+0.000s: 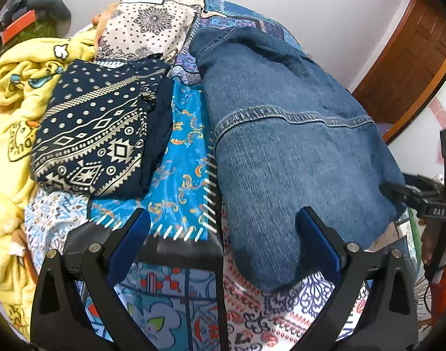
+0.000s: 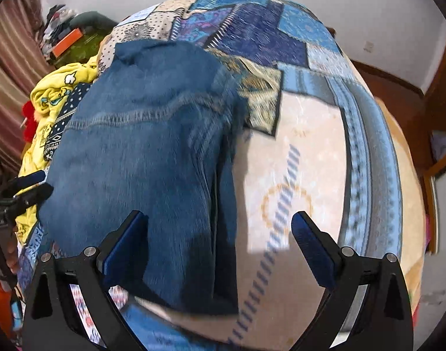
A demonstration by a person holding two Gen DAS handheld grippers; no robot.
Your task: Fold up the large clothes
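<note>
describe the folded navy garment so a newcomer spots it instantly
Start at the patchwork bedspread. Left of the denim jacket, against the yellow blanket, lies the navy garment, folded flat. Only it carries cream dots, diamonds and zigzag bands.

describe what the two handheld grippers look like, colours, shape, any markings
Both grippers, the left gripper and the right gripper, match: black angular plastic frames with silver rivets at the joints, each carrying two fingers with flat blue pads. The right gripper's body shows white lettering in the left view.
</note>
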